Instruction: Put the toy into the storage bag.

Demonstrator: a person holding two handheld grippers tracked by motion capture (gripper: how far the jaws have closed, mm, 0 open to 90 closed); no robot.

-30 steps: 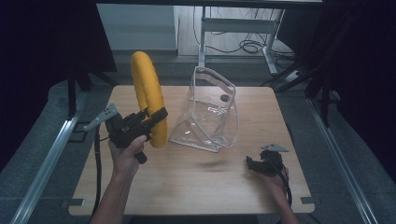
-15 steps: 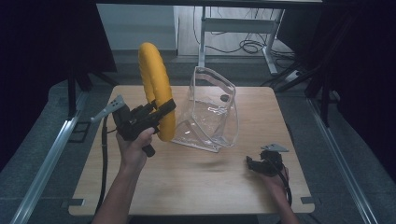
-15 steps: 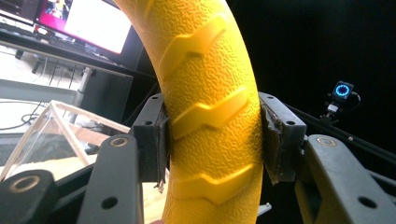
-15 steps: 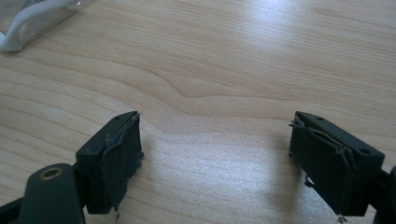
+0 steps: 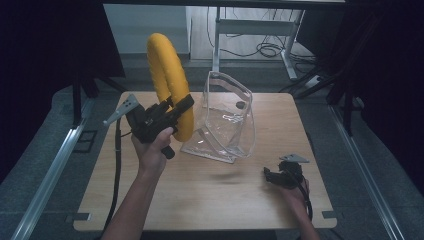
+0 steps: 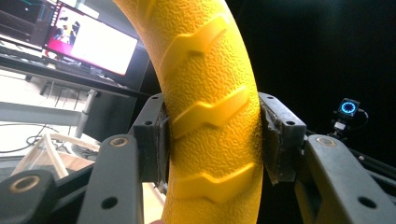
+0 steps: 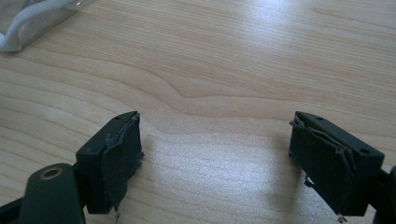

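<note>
A yellow textured ring (image 5: 167, 82) stands upright above the table's left half, raised clear of the wood. My left gripper (image 5: 182, 107) is shut on its lower part; in the left gripper view both pads press the ring (image 6: 212, 116) from either side. Just right of the ring a clear plastic pouch (image 5: 227, 120) stands open on the table, with a small dark thing inside near its top. My right gripper (image 5: 267, 176) rests low at the table's front right, jaws wide apart. In the right gripper view nothing lies between its fingers (image 7: 116, 158), only bare wood.
The wooden table (image 5: 220, 200) has free room in front and at the right. A white-edged corner of the pouch (image 7: 28, 28) shows at the top left of the right gripper view. Metal rails run along both sides of the table; desk legs and cables lie behind.
My left hand has carried the ring up and to the right, closer to the pouch. The right hand and the pouch have stayed put.
</note>
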